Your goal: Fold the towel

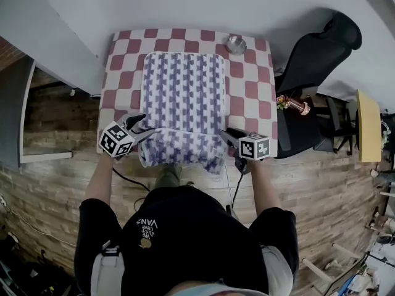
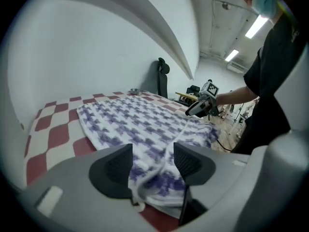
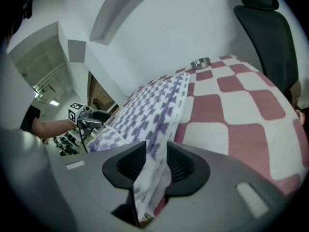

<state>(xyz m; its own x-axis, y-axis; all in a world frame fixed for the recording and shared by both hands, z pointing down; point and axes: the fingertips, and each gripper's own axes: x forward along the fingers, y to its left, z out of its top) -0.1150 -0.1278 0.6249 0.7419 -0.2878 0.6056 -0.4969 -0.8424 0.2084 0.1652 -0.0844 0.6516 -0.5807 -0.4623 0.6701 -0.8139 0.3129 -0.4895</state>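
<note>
Between the left gripper's (image 2: pixel 152 158) and right gripper's (image 3: pixel 155 154) parted fingers (image 2: pixel 113 169) lies the towel (image 1: pixel 182 91).

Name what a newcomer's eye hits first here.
A purple-and-white patterned towel lies on the red-and-white checked table, bunched along its near edge. The left gripper and right gripper hold open jaws around its near corners. A small metal bowl stands at the far edge.

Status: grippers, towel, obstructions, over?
Left gripper and right gripper open, each astride a near towel corner. Near edge bunched at table edge. Small bowl far side, clear.
</note>
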